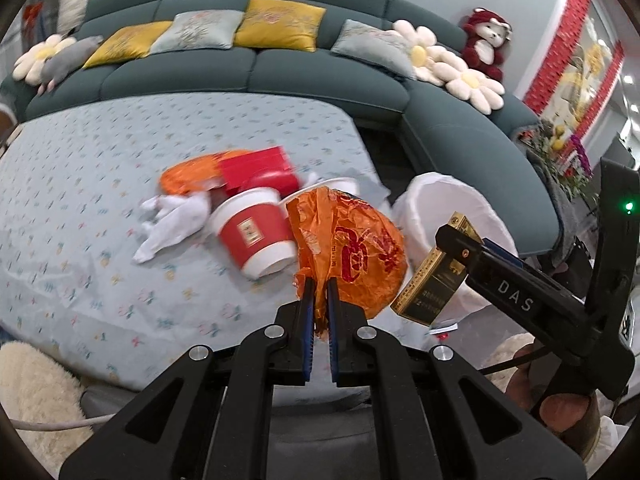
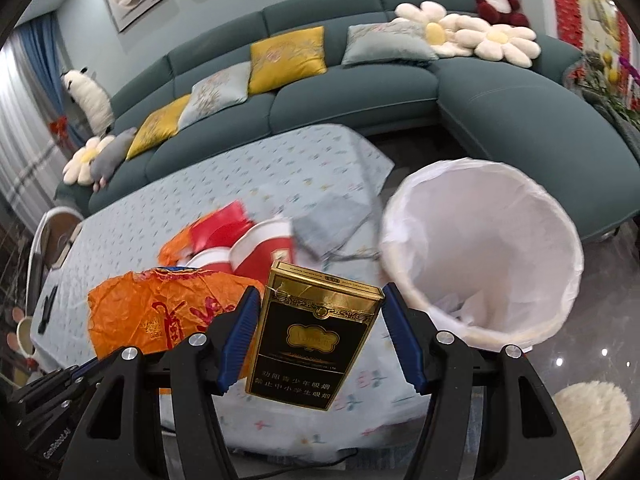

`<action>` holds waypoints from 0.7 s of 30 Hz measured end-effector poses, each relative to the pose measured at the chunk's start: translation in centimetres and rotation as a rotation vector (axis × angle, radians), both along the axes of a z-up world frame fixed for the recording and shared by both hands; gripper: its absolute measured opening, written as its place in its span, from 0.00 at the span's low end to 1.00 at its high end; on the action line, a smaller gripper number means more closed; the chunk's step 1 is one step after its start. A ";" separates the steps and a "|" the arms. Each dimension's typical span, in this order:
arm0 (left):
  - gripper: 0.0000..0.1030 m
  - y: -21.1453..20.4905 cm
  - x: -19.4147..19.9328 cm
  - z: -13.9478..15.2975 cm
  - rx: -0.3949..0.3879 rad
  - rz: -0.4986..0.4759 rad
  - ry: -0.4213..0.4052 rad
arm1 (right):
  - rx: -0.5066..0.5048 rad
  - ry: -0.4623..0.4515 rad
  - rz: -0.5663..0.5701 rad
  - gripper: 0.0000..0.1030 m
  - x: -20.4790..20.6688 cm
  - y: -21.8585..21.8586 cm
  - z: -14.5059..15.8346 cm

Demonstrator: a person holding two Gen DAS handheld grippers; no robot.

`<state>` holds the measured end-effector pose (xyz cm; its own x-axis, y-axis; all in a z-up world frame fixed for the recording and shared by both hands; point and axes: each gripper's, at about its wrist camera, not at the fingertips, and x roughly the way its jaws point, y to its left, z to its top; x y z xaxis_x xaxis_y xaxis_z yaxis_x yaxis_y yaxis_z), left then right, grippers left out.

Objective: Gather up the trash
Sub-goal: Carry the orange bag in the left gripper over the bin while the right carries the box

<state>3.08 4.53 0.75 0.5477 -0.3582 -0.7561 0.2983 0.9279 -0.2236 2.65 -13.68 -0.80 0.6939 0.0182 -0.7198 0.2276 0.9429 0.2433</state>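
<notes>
Left fingers (image 1: 319, 280) pinch orange wrapper (image 1: 356, 248); right fingers (image 2: 320, 304), angled downward, clamp gold cigarette pack (image 2: 316, 336).

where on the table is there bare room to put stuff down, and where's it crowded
Free: the broad stretch of tablecloth between the sofa and the trash pile, and the near strip in front of the white tissue. Crowded: the middle, where the red paper cup, red box and tissue bunch up, and the edge by the lined bin.
</notes>
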 end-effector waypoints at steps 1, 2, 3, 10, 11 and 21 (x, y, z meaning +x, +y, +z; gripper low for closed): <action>0.05 -0.5 0.1 0.2 0.000 -0.009 -0.006 | -0.001 -0.003 -0.008 0.58 -0.1 -0.4 0.1; 0.05 -1.2 0.3 0.3 -0.002 -0.022 -0.013 | -0.005 -0.009 -0.023 0.58 -0.2 -1.2 0.2; 0.05 -2.1 0.4 0.5 -0.002 -0.036 -0.019 | -0.010 -0.012 -0.034 0.58 -0.3 -1.9 0.3; 0.05 -7.2 1.5 1.0 -0.003 -0.115 -0.043 | -0.022 -0.027 -0.110 0.58 -1.0 -6.2 0.4; 0.05 -7.9 1.7 0.9 -0.002 -0.125 -0.043 | -0.022 -0.027 -0.121 0.58 -1.1 -6.8 0.3; 0.05 -13.8 3.3 -0.5 0.025 -0.202 -0.023 | -0.021 -0.017 -0.221 0.58 -1.1 -12.6 -0.7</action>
<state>6.43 -9.24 0.27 0.4843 -0.4438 -0.7540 0.4834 0.8540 -0.1923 1.51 -26.26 -1.53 0.6915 -0.1507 -0.7065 0.4256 0.8752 0.2299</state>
